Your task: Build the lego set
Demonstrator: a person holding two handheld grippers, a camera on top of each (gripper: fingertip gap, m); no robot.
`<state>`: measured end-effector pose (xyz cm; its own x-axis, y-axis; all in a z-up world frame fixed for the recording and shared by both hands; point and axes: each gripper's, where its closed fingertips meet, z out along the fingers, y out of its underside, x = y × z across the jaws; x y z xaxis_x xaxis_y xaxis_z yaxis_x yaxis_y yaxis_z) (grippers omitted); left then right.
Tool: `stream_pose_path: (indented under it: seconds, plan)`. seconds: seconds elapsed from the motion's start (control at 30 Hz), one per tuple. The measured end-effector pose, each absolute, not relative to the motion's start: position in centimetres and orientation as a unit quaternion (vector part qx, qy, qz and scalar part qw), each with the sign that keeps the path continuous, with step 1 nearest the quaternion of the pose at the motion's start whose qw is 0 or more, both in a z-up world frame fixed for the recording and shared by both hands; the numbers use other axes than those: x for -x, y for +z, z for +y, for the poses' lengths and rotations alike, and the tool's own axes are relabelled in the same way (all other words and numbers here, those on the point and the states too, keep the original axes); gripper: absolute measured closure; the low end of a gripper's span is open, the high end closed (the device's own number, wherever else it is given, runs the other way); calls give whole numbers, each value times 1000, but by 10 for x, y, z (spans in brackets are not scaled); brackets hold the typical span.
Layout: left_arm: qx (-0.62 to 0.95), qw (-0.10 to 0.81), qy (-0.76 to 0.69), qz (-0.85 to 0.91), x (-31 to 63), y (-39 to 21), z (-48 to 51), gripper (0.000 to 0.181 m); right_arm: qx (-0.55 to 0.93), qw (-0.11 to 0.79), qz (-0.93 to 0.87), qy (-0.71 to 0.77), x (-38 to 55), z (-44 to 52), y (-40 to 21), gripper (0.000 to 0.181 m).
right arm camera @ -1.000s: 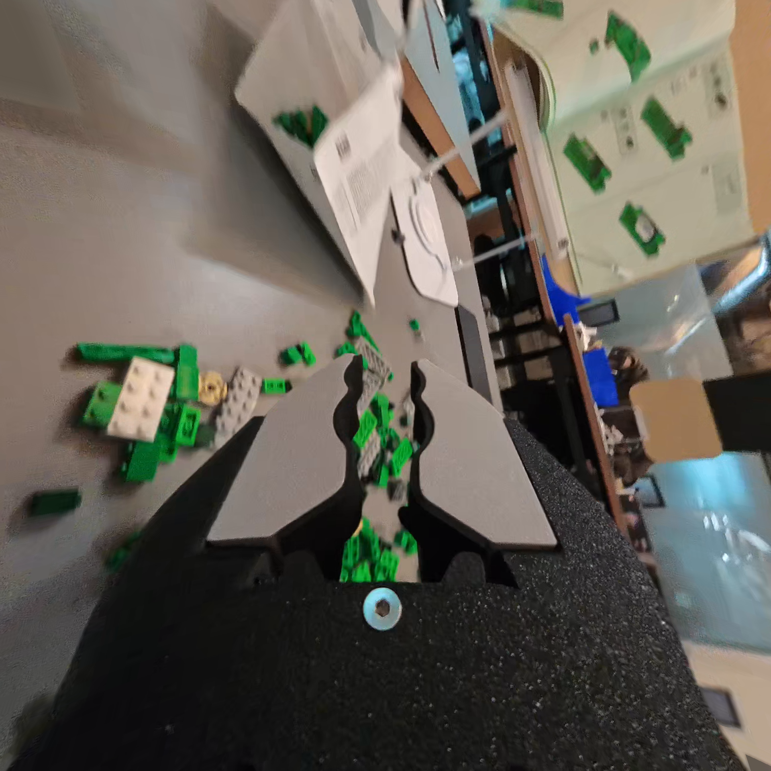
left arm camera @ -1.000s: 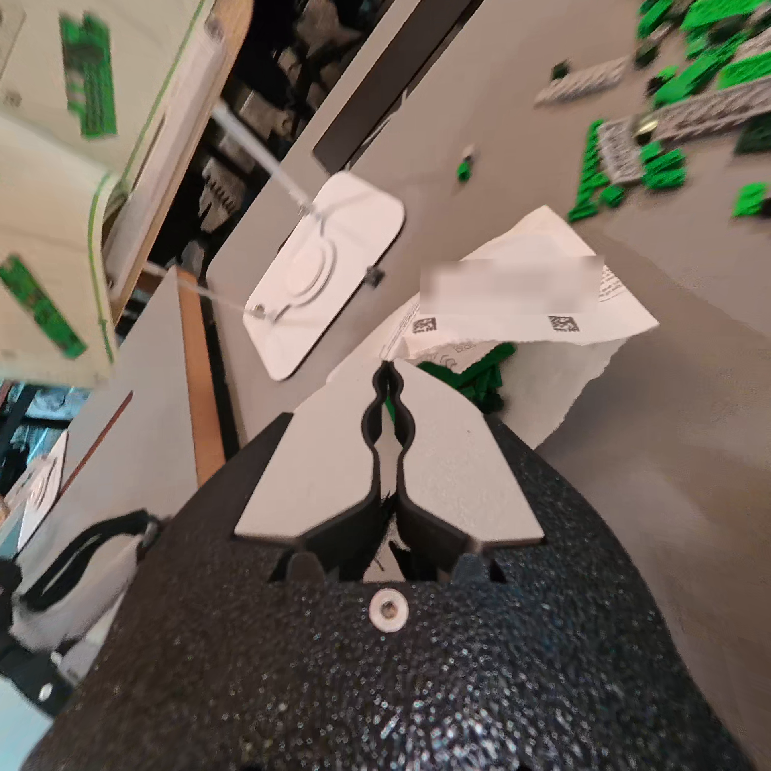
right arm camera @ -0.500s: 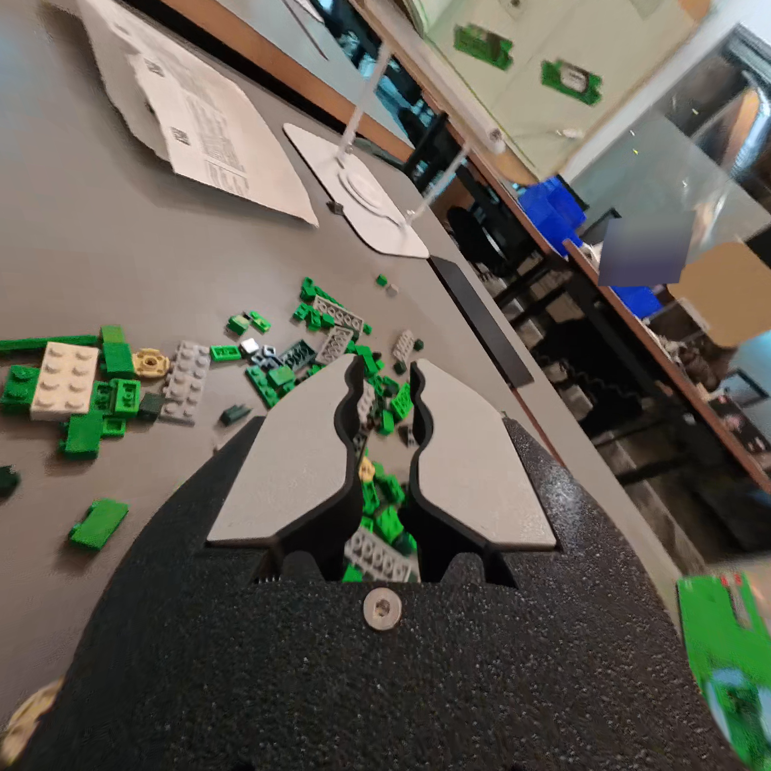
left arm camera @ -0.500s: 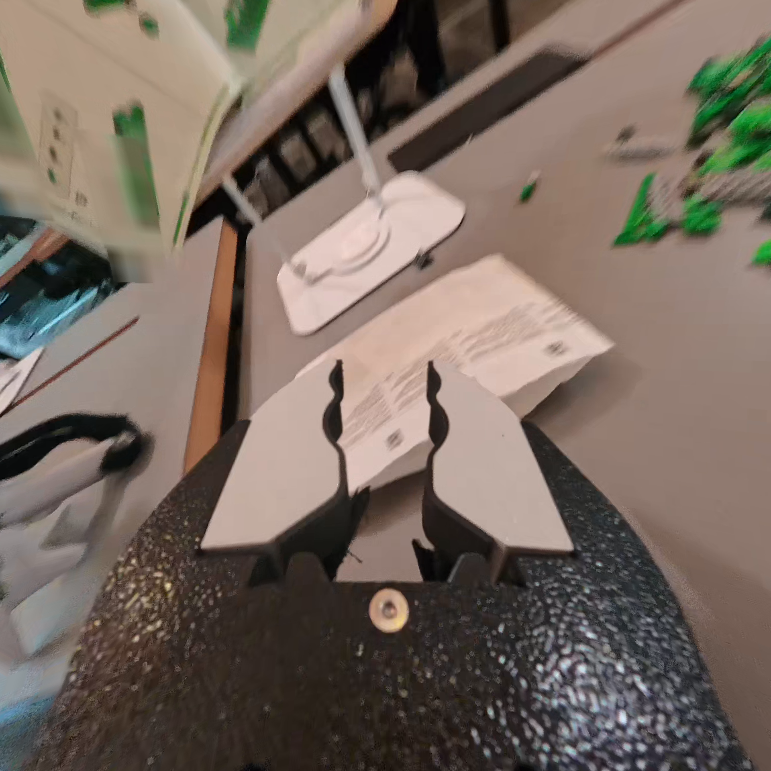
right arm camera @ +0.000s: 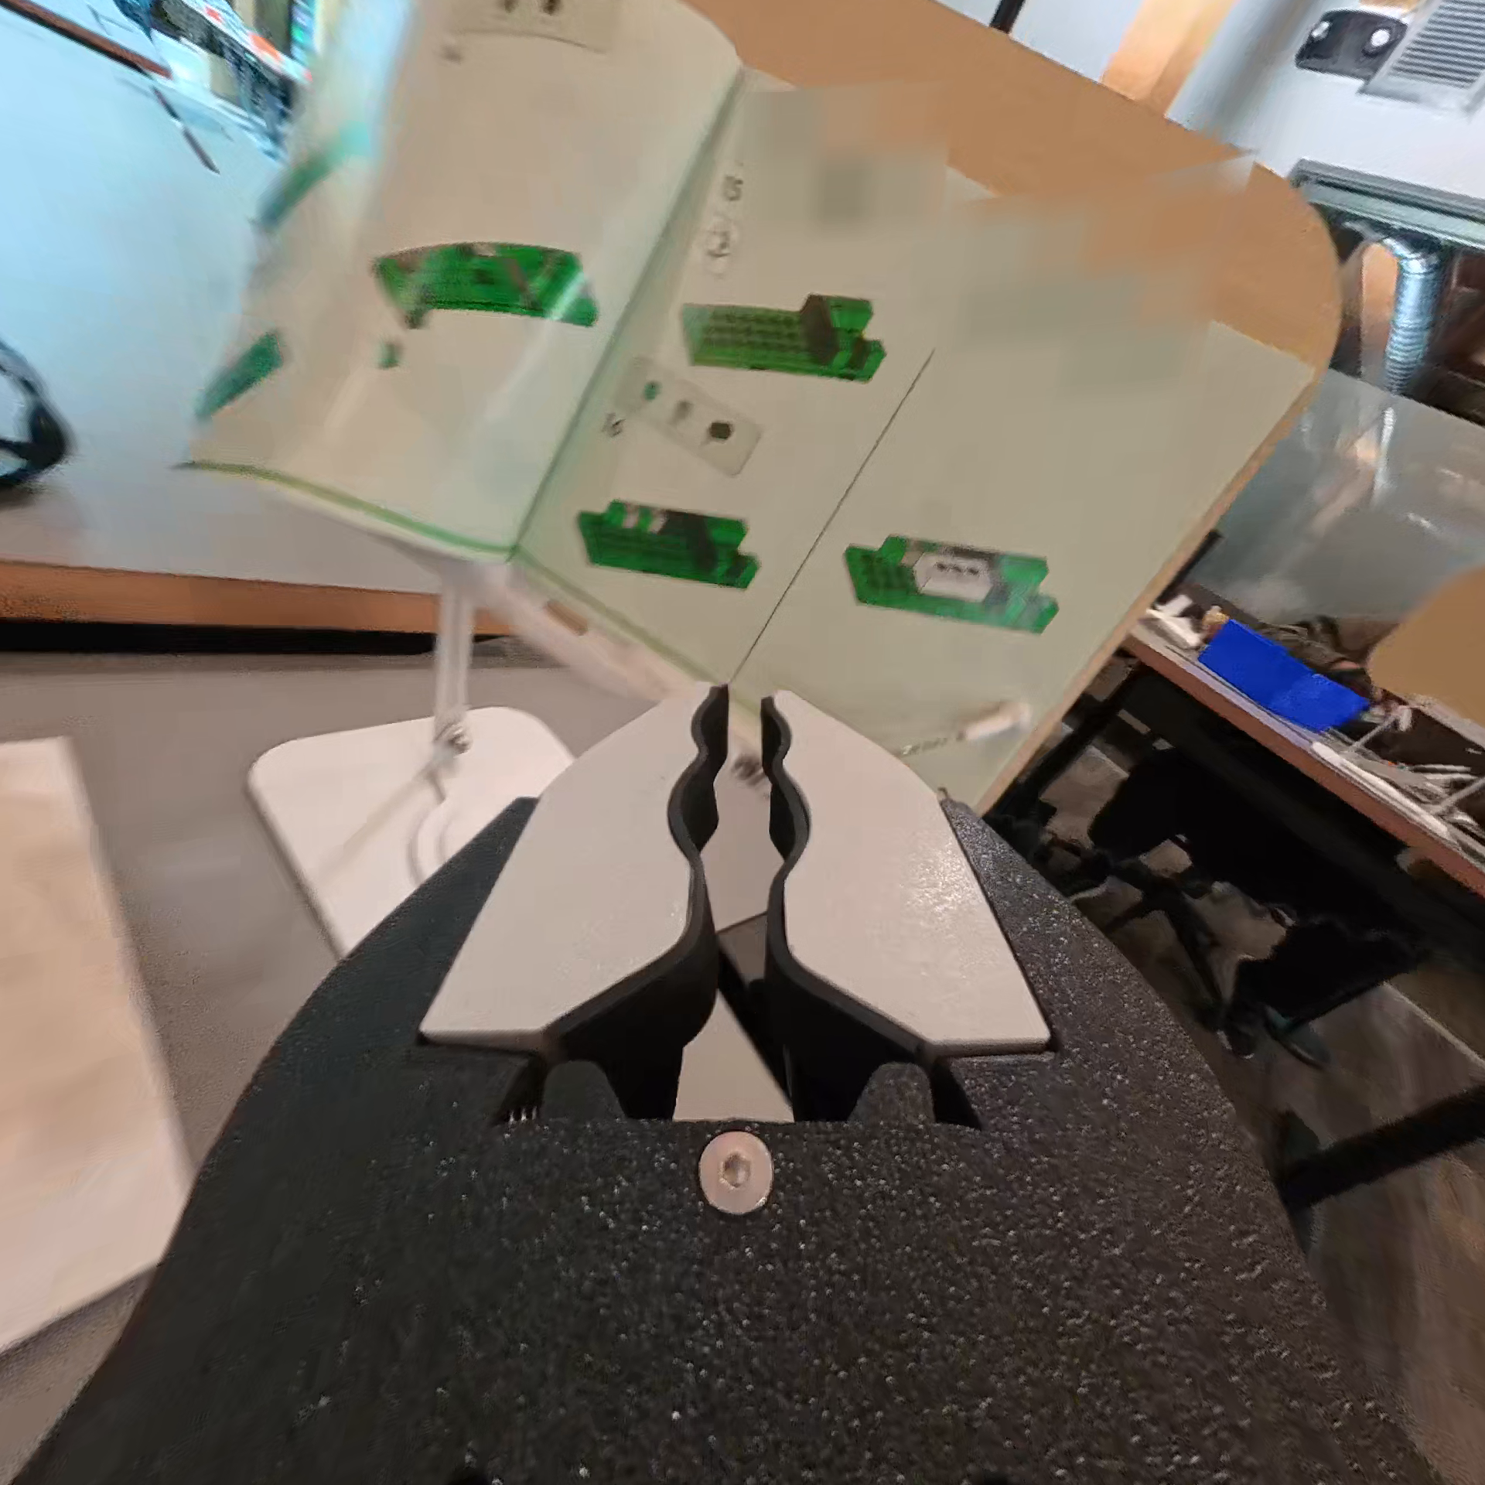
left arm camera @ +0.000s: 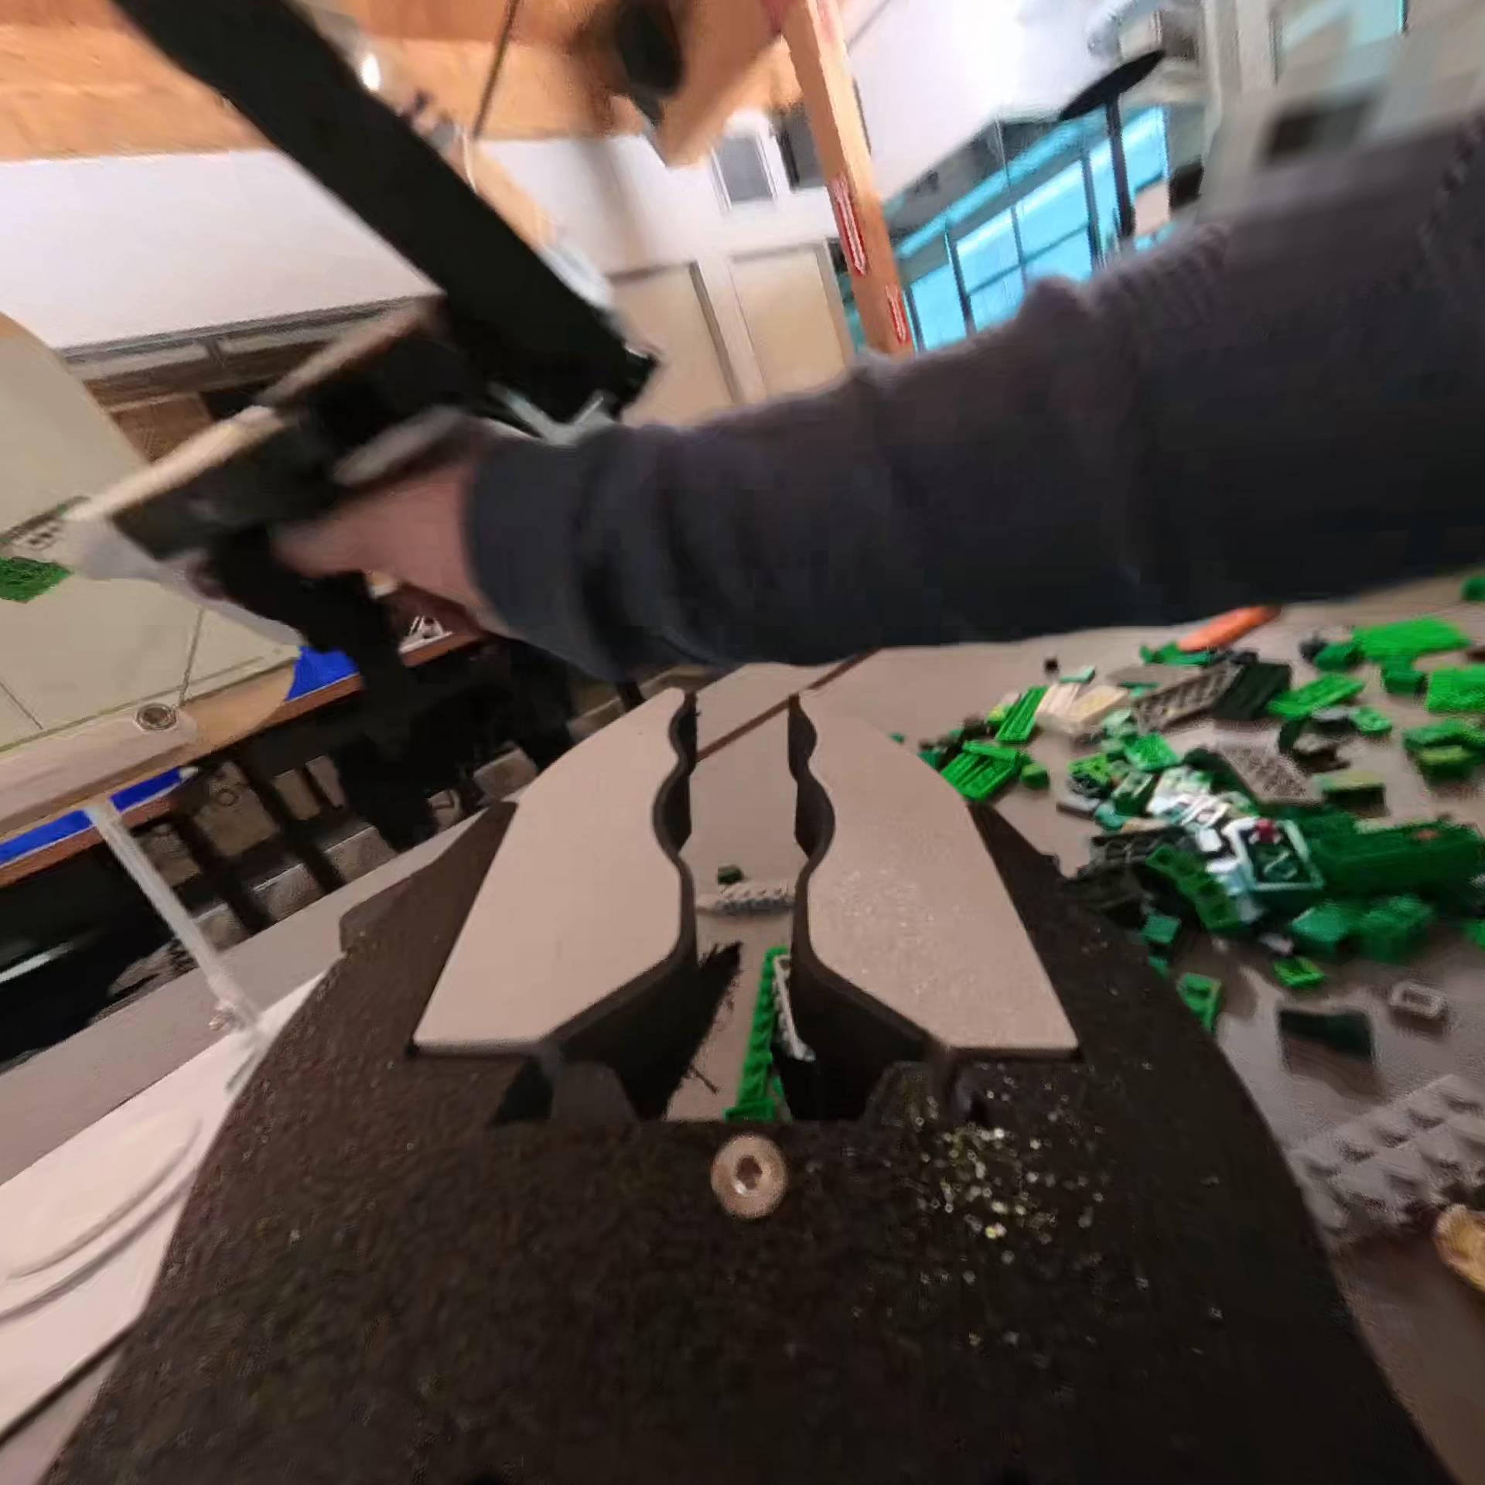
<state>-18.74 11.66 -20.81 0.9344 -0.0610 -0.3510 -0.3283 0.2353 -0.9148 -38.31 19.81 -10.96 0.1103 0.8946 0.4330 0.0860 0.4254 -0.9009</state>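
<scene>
In the left wrist view, my left gripper (left arm camera: 739, 711) is open and empty, low over the grey table (left arm camera: 1004, 699). A pile of loose green, grey and white lego pieces (left arm camera: 1253, 812) lies to its right. A long green piece (left arm camera: 762, 1037) and a small grey piece (left arm camera: 743, 896) lie on the table below the fingers. A person's dark sleeve (left arm camera: 964, 498) crosses above. In the right wrist view, my right gripper (right arm camera: 745, 695) is empty, its jaws a narrow gap apart. It points at the open instruction booklet (right arm camera: 723, 386) on its white stand (right arm camera: 362, 787).
A white paper bag (right arm camera: 56, 1004) lies at the left of the right wrist view. A grey lego plate (left arm camera: 1398, 1157) sits at the lower right of the left wrist view. The table's far edge drops off beyond the stand. Other tables (right arm camera: 1286, 747) stand behind.
My left gripper let go of the paper bag, opened and swung right towards the lego pile. My right gripper swung up from the pile to the booklet and its jaws narrowed.
</scene>
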Motion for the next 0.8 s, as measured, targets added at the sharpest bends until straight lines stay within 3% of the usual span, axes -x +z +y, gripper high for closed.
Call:
stream_pose_path:
  seconds: [0.13, 0.33, 0.5, 0.63, 0.8]
  plan:
    - [599, 780, 77, 164, 188, -204, 112, 168, 434, 620, -589, 284, 424, 223, -106, 175]
    - [616, 764, 67, 182, 183, -213, 118, 170, 434, 631, -636, 93, 423, 268, -138, 175]
    - [632, 758, 34, 156, 189, -217, 122, 171, 538, 578, -602, 124, 396, 288, -175, 180]
    - [633, 760, 22, 145, 192, -216, 122, 174, 544, 595, -537, 249, 389, 285, -165, 178]
    - [633, 757, 28, 159, 188, -218, 123, 175, 546, 616, -471, 318, 388, 288, -155, 156]
